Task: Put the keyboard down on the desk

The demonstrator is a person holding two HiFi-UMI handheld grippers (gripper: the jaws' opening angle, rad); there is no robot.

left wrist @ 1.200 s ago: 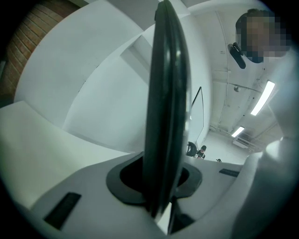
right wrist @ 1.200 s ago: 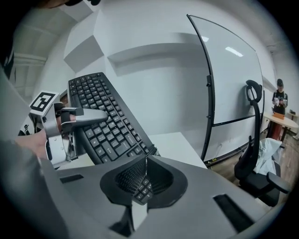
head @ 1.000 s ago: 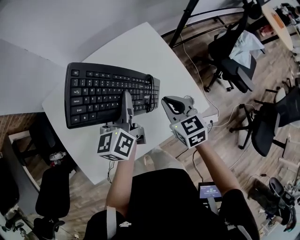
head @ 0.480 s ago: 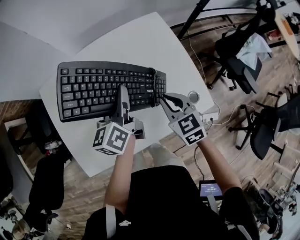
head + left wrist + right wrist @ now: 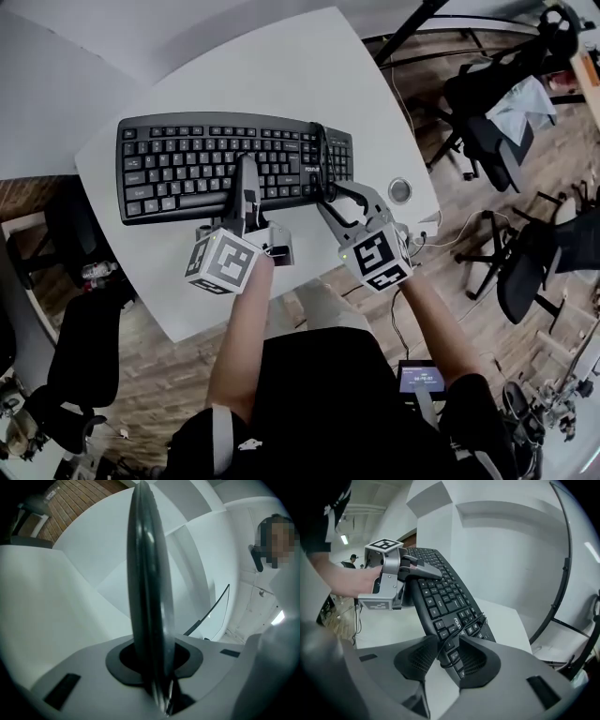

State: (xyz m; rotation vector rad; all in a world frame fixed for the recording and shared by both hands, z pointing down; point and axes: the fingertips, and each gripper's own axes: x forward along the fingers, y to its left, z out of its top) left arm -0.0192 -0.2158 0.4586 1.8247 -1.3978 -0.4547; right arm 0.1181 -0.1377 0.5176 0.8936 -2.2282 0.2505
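A black keyboard (image 5: 187,159) lies across the white desk (image 5: 281,66), with its cable (image 5: 320,161) wound around its right part. My left gripper (image 5: 246,173) is shut on the keyboard's near edge; in the left gripper view the keyboard (image 5: 146,573) stands edge-on between the pads. My right gripper (image 5: 334,198) is at the keyboard's near right end and its jaws are opening. In the right gripper view the keyboard (image 5: 440,592) and cable (image 5: 461,629) still sit between the spread pads of the right gripper (image 5: 449,656), and the left gripper (image 5: 419,571) shows at the left.
A round cap (image 5: 400,190) sits in the desk near its right corner. Office chairs (image 5: 487,122) (image 5: 525,267) stand on the wooden floor to the right, another chair (image 5: 84,361) at the left. A black stand pole (image 5: 412,23) leans behind the desk.
The keyboard has come round and lies level along the desk. The right gripper's jaws, shut on the right end before, have spread apart. The left grip is unchanged.
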